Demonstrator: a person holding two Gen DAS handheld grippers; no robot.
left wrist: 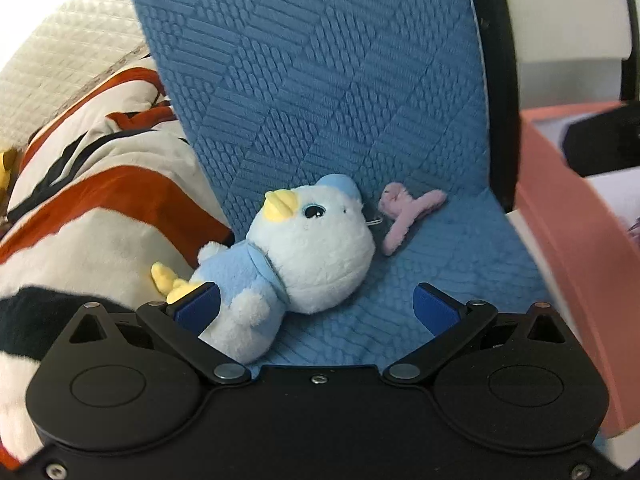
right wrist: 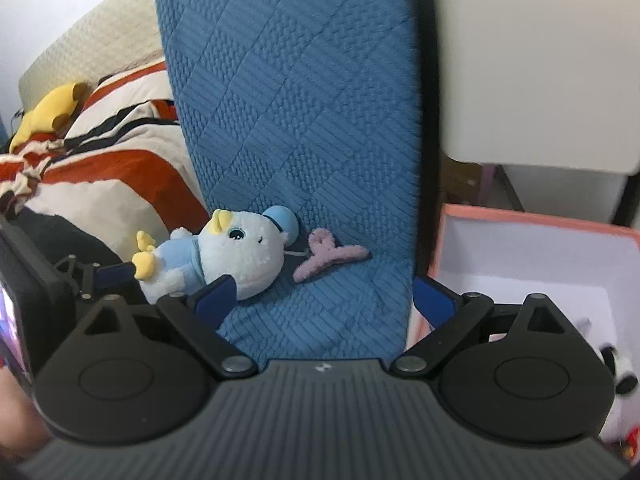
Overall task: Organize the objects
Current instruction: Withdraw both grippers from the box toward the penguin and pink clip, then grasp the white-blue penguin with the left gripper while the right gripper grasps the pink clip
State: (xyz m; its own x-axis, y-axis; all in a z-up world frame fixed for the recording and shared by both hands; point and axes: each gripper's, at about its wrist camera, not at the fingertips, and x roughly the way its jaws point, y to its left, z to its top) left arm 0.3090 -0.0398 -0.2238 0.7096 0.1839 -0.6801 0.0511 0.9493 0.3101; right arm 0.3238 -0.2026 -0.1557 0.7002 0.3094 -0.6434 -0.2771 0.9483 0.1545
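Lying on its side at the centre of both frames, a pale blue and white plush bird [left wrist: 296,252] with a yellow beak, yellow feet and a small blue cap rests on a quilted blue cover [left wrist: 320,100]. At the left, a striped orange, white and black blanket [left wrist: 80,200] touches its feet. In the left wrist view the left gripper [left wrist: 316,308] has its jaws spread apart, one blue pad touching the bird's body. Just right of the bird's head lies a lilac fuzzy hair clip [left wrist: 408,212]. Only the right wrist view shows a yellow plush [right wrist: 48,112] at upper left, the right gripper [right wrist: 324,296] open nearby, and the pink box [right wrist: 536,220] interior at right.
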